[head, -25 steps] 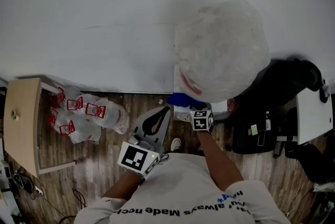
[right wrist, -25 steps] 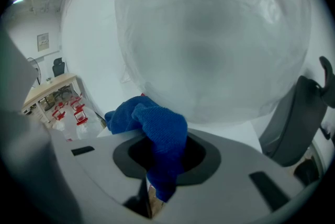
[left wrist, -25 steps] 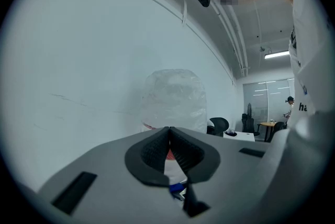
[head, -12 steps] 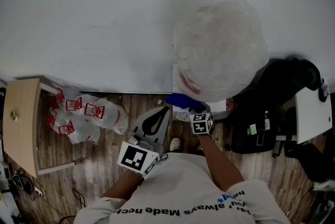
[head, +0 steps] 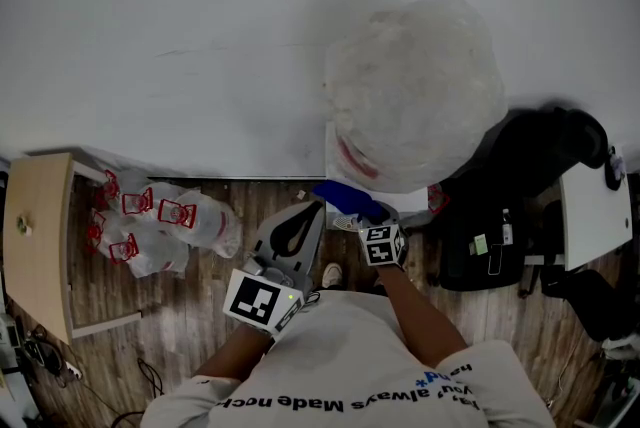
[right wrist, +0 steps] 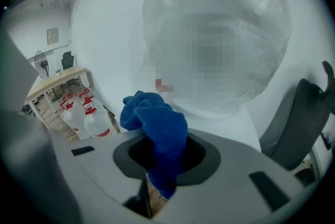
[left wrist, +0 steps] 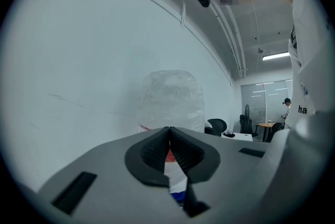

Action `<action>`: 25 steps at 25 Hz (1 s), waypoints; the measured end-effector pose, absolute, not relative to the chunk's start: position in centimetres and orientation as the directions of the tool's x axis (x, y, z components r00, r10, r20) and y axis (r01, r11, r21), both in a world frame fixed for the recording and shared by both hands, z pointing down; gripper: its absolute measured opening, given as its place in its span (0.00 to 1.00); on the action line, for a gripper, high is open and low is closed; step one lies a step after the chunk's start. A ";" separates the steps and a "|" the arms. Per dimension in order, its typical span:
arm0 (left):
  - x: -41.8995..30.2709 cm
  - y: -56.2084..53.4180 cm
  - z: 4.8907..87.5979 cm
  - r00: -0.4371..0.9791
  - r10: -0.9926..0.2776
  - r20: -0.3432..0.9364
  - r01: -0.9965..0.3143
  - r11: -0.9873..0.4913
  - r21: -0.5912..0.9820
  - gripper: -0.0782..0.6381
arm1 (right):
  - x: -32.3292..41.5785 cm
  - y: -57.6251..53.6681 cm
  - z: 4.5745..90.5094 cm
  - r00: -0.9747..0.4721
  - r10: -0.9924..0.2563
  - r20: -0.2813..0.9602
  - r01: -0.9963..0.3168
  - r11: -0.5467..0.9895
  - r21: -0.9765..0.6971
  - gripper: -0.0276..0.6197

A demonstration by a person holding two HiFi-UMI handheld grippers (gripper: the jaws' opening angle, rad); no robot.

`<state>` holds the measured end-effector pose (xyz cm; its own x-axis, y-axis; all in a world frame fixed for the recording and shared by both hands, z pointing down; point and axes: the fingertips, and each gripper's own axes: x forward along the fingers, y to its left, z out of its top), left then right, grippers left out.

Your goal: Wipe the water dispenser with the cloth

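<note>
Cloth (right wrist: pixel 157 129) in right tongs (right wrist: pixel 159 157) beside dispenser (right wrist: pixel 225 126)

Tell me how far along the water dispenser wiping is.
Done: the right tool is shut on the bunched blue cloth. In hand: the cloth is held close to the white water dispenser with its plastic-covered bottle. Left: the wiping itself; contact isn't visible.

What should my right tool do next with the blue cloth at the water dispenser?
Probably ease the right tool forward until the bunched blue knitted cloth presses on the white water dispenser body under the big plastic-wrapped bottle. The cloth is clamped in its jaws and seems just short of that surface.
</note>
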<state>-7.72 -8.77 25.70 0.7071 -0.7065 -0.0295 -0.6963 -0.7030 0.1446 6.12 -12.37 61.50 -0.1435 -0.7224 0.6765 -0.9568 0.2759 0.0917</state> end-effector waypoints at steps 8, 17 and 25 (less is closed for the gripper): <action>-7.6 -8.8 25.6 0.710 -0.704 -0.030 -0.694 -0.706 0.145 0.14 | 7.6 -11.3 60.2 -0.136 -0.761 0.634 -0.975 0.217 0.051 0.18; -6.5 -8.7 25.9 0.731 -0.682 -0.021 -0.673 -0.725 0.147 0.14 | 13.4 -13.5 58.4 -0.041 -0.807 0.589 -0.994 0.094 0.059 0.18; -5.4 -8.7 26.3 0.748 -0.664 -0.006 -0.656 -0.740 0.146 0.14 | 14.7 -15.4 61.2 -0.066 -0.733 0.677 -0.986 0.153 0.070 0.18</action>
<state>-5.38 -8.67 26.26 0.7476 -0.6641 -0.0057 -0.6563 -0.7402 0.1462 14.74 -15.43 61.21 -0.0659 -0.7330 0.6770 -0.9858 0.1530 0.0696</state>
